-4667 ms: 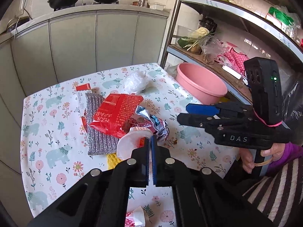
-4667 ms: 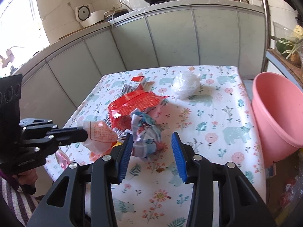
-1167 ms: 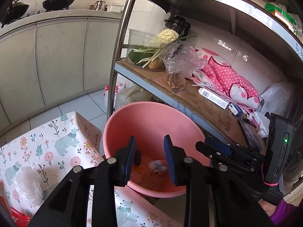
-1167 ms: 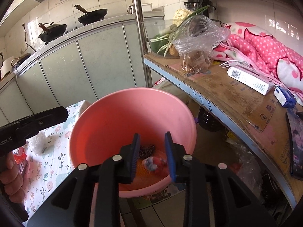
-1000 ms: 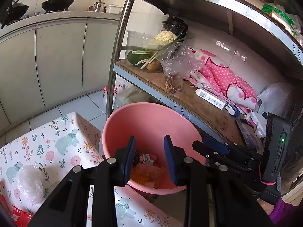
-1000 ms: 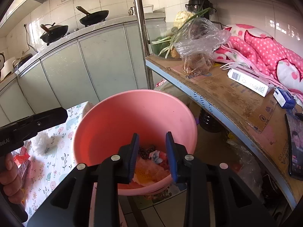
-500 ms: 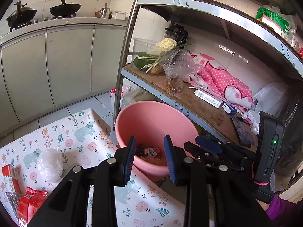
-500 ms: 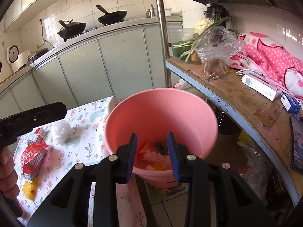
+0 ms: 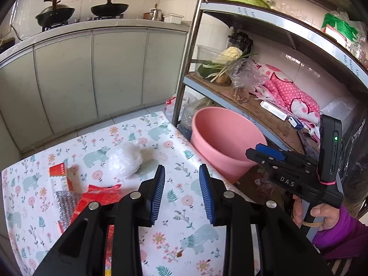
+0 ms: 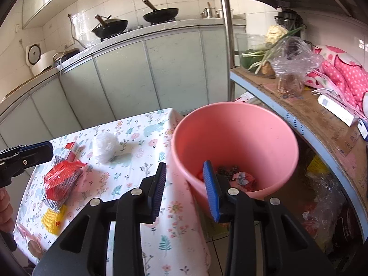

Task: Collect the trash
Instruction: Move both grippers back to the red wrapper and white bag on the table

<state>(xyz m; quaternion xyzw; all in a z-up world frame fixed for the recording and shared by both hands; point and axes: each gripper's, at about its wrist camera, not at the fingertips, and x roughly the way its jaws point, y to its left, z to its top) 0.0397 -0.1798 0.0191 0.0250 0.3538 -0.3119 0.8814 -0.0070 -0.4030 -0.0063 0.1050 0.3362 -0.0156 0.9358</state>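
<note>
Both claws released and empty, the left claw (image 9: 181, 193) over the floral-cloth worktop (image 9: 161, 227), the right claw (image 10: 185, 191) with jaws just widened at the round pink plastic basin (image 10: 232, 138) holding dropped trash; crumpled white plastic wad (image 9: 125, 158) and red foil wrapper (image 10: 61, 177) lie on the worktop.

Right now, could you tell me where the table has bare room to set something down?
The tablecloth is bare along the side nearest the pink basin, and in front of the white plastic wad. The opposite side is crowded: red wrapper, small red box, silver mesh and yellow scrubber.
</note>
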